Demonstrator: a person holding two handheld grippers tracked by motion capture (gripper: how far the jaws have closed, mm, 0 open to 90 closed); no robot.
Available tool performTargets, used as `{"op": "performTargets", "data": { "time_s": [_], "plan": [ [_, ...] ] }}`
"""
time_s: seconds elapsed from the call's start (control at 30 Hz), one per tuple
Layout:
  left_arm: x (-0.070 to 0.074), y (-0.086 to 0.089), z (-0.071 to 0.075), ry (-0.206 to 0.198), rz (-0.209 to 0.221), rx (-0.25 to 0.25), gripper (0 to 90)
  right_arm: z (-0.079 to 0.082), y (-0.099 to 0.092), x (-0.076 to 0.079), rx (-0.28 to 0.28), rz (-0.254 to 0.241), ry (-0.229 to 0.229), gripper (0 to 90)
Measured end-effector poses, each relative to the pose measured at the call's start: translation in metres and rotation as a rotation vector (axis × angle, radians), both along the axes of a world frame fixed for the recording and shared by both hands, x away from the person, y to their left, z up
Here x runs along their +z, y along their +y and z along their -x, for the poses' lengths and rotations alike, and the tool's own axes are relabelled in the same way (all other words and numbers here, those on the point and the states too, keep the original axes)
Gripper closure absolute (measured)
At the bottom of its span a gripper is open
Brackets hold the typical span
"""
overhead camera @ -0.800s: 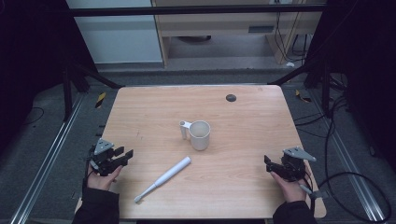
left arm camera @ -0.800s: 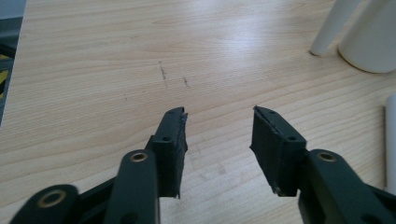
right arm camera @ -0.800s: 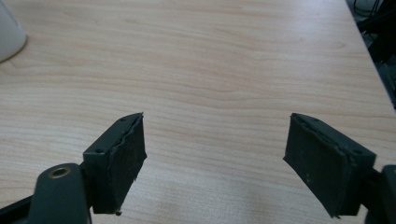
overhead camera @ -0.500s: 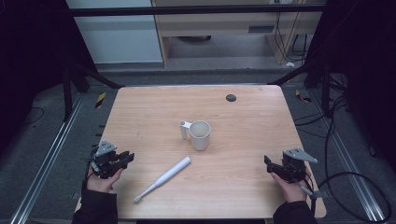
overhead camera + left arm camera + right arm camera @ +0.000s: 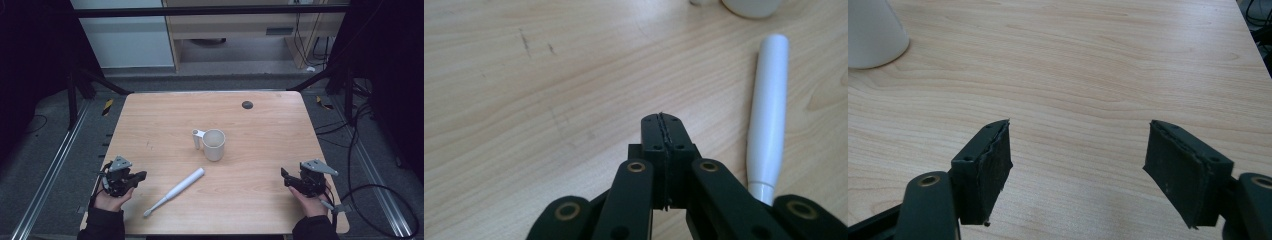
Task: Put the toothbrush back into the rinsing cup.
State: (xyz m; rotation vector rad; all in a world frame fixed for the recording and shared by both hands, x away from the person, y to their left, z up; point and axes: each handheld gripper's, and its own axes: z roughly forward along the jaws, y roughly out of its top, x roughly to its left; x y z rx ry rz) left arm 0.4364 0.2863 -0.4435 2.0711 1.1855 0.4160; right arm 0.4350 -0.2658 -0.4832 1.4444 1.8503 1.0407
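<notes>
Your left gripper (image 5: 136, 178) sits low at the near left of the bench (image 5: 270, 120), with its fingers clenched tight on nothing; in the left gripper view the two pads (image 5: 664, 140) are pressed flat together with bare wood beyond them. The toothbrush (image 5: 175, 191) lies flat on the bench just to the right of that gripper, not touching it, slanted so the brush head points toward the near edge and the fat handle end points up toward the mug (image 5: 213, 144). In the left gripper view the white handle (image 5: 767, 115) runs along the right side of the fingers, close but apart. The mug stands upright near the middle of the bench, handle turned to its left, a little beyond the handle end of the toothbrush. Your right gripper (image 5: 286, 178) rests at the near right, well apart from both things, and its fingers are released wide open with only wood grain between them. The mug's side (image 5: 873, 32) shows at the far left corner of the right gripper view.
</notes>
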Motion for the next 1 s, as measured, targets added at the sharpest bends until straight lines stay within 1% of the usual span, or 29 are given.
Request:
{"op": "performTargets", "data": {
  "time_s": [0.07,0.1,0.17,0.2,0.23,0.27,0.5,0.73,0.9,1.0],
  "plan": [
    [-0.003,-0.002,0.001,0.021,-0.016,-0.018,89.4,0.0,0.0,0.0,0.002,-0.008,0.008,26.3],
    [-0.003,-0.002,0.001,0.021,-0.016,-0.018,89.5,0.0,0.0,0.0,0.002,-0.008,0.008,26.3],
    [-0.005,-0.005,0.002,0.035,-0.036,-0.037,89.5,-0.001,0.0,-0.001,0.005,-0.004,0.008,26.3],
    [-0.007,-0.008,0.003,0.047,-0.049,-0.054,89.5,-0.001,0.0,-0.001,0.006,-0.004,0.008,26.3],
    [-0.007,-0.008,0.003,0.047,-0.049,-0.054,89.5,-0.001,0.0,-0.001,0.006,-0.004,0.008,26.3],
    [-0.008,-0.011,0.006,0.062,-0.061,-0.074,89.5,0.0,0.001,-0.001,0.008,-0.003,0.007,26.2],
    [-0.013,-0.017,0.012,0.092,-0.079,-0.112,89.5,-0.001,0.002,-0.001,0.017,-0.007,0.013,26.3],
    [-0.018,-0.022,0.016,0.126,-0.076,-0.14,89.5,-0.001,0.002,-0.002,0.02,0.001,0.011,26.3],
    [-0.021,-0.025,0.017,0.15,-0.093,-0.164,89.6,-0.001,0.002,-0.002,0.022,0.002,0.01,26.3],
    [-0.023,-0.027,0.018,0.157,-0.1,-0.175,89.6,-0.001,0.002,-0.003,0.021,0.002,0.013,26.3]
  ]
}}
